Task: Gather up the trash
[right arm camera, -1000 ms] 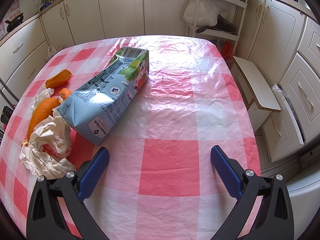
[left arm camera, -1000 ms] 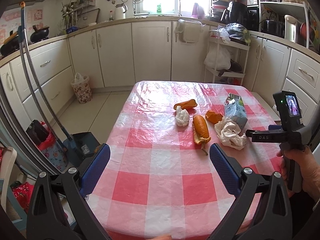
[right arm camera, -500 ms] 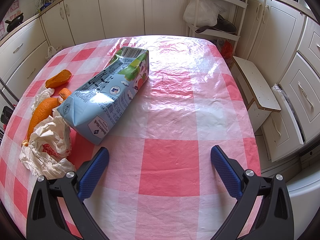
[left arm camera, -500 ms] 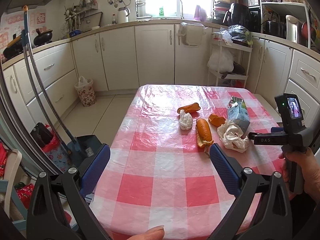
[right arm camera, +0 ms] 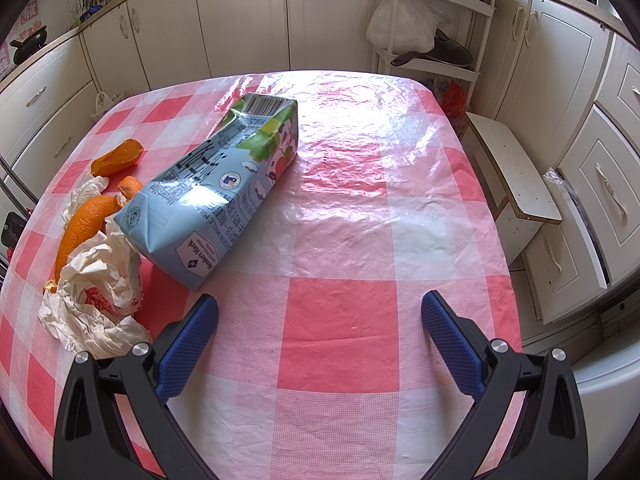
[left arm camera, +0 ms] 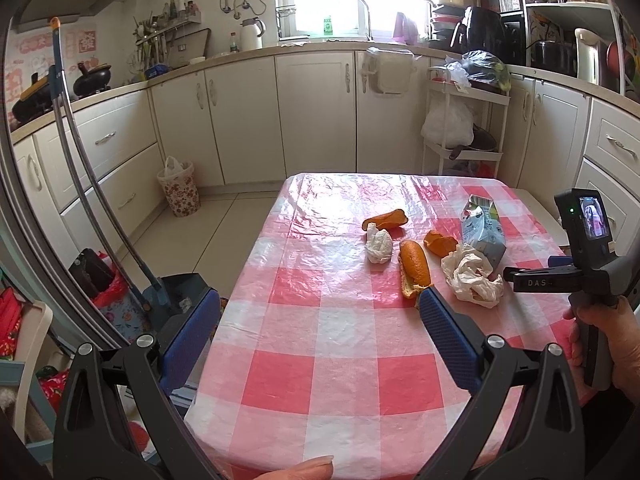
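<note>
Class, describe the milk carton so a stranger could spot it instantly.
Find the red-and-white checked tablecloth. Among the trash lies the milk carton, on its side beside the crumpled paper. It is the only pale blue printed box; its neighbours are orange peels and white wads.

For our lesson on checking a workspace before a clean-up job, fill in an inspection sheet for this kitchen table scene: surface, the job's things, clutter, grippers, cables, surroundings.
Surface: table under a pink and white checked plastic cover, wrinkled and glossy.
Job's things: blue milk carton lying on its side; crumpled wrapper touching its near end; three orange peel pieces; small white tissue wad.
Clutter: nothing seen on the table besides the trash.
Grippers: left hand-held gripper open and empty, at the table's near corner; right hand-held gripper open and empty, over bare cloth near the carton.
Cables: nothing seen.
Surroundings: floral bin with a bag liner on the floor by the cabinets; dustpan beside the table; white shelf rack.
</note>
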The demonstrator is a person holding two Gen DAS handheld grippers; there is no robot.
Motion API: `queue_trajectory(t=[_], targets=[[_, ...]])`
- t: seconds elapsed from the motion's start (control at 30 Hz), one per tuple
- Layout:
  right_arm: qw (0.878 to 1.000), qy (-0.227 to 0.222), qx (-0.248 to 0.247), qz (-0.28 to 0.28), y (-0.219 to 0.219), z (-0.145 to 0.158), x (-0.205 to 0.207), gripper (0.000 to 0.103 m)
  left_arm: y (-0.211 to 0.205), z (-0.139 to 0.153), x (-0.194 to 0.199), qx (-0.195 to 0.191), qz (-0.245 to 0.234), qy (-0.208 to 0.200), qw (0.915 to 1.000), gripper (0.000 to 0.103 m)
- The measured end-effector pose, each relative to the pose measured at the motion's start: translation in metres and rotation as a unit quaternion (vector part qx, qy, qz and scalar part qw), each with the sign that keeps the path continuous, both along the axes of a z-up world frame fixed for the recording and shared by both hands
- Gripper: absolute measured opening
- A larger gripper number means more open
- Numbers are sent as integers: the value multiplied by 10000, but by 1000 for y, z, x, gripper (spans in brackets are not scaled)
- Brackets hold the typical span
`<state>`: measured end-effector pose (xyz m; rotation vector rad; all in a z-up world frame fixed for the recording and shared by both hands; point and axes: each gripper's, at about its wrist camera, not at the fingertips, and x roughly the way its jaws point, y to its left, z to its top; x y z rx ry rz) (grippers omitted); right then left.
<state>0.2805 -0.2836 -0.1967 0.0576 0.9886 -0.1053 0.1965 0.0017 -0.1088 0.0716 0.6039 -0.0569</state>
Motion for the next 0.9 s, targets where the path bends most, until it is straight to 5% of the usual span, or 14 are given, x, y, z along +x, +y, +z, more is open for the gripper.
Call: queue_trajectory(t=[0.9], targets=[[10000,-1,1,1,0,0,0,97,2,3,1,29,122,-66,9999,96]])
